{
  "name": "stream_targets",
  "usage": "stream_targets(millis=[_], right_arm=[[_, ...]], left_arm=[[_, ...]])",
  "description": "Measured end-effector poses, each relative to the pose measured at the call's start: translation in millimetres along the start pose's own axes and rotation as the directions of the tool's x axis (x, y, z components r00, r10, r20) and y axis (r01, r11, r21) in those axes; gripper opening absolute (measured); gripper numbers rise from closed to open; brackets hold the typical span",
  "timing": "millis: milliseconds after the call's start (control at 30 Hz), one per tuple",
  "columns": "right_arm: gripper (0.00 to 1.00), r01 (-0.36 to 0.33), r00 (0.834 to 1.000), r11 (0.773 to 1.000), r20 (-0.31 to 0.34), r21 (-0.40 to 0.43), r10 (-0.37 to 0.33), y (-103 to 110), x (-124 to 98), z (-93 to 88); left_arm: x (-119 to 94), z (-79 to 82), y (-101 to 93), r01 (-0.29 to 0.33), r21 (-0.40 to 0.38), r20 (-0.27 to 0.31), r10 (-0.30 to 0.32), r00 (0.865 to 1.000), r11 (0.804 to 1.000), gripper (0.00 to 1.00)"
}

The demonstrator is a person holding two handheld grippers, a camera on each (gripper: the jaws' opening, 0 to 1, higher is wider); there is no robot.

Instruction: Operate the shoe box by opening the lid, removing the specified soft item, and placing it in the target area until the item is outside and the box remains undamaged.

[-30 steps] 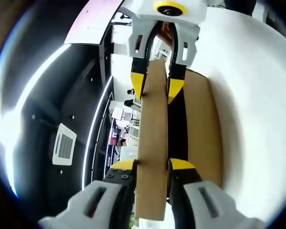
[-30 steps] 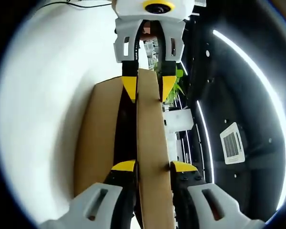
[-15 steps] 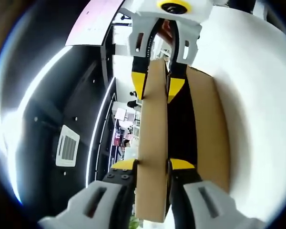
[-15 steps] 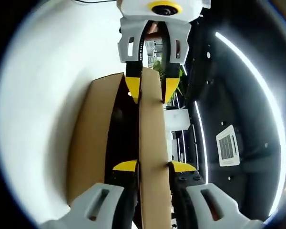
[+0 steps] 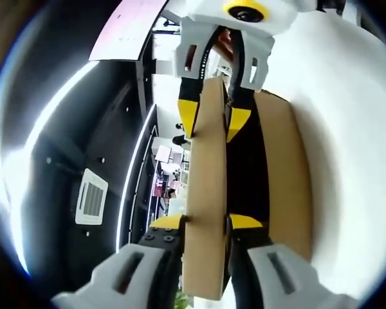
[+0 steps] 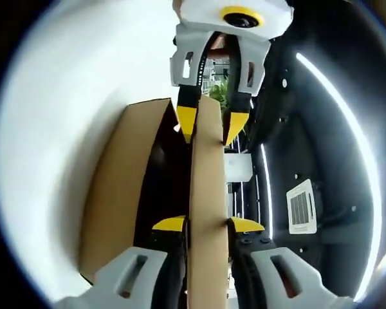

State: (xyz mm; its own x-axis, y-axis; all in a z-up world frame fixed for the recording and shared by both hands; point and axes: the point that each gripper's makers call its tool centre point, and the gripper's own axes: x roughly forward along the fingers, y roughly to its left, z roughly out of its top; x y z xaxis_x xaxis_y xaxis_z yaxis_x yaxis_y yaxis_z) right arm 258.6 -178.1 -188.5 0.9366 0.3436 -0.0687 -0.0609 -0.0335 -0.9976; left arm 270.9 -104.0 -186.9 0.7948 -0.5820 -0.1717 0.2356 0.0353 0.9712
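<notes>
The brown cardboard lid (image 5: 204,193) stands edge-on between my left gripper (image 5: 206,222), which is shut on its near end. My right gripper (image 5: 212,121) faces me from the top and is shut on the far end. Beside the lid lies the shoe box (image 5: 284,174); its inside is dark and its contents are hidden. In the right gripper view the same lid (image 6: 207,193) runs from my right gripper (image 6: 208,224) up to my left gripper (image 6: 209,125), with the shoe box (image 6: 112,199) on the left, its mouth gaping apart from the lid.
The box rests on a white table (image 5: 347,161), also seen as the white table (image 6: 58,129). Both views are rolled sideways, so a dark ceiling with light strips (image 6: 347,129) and a square air vent (image 5: 89,196) fills the other half.
The lid has swung further away from the box, so the dark gap between them is wider. Both grippers keep their hold on the lid's ends.
</notes>
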Motion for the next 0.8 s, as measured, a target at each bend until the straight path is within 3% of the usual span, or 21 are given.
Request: stream_targets(millis=[500,633,800], right_arm=[[0.22,0.061,0.998,0.998,0.011,-0.032,-0.061,-15.2,-2.9,3.8],[0.20,0.073,0.997,0.987,0.002,-0.141,-0.074,-17.0,-3.4,6.6],[0.20,0.078,0.997,0.989,0.006,-0.127,-0.078,-20.9,-3.1,7.6]], left_arm=[[3.4,-0.6,7.4,0.024,0.008,-0.010,-0.024,1.000,1.000,0.25],[4.7,-0.2,9.3,0.017,0.010,-0.009,-0.017,1.000,1.000,0.25],[5.5,0.1,9.8,0.014,0.011,-0.011,-0.014,1.000,1.000,0.25]])
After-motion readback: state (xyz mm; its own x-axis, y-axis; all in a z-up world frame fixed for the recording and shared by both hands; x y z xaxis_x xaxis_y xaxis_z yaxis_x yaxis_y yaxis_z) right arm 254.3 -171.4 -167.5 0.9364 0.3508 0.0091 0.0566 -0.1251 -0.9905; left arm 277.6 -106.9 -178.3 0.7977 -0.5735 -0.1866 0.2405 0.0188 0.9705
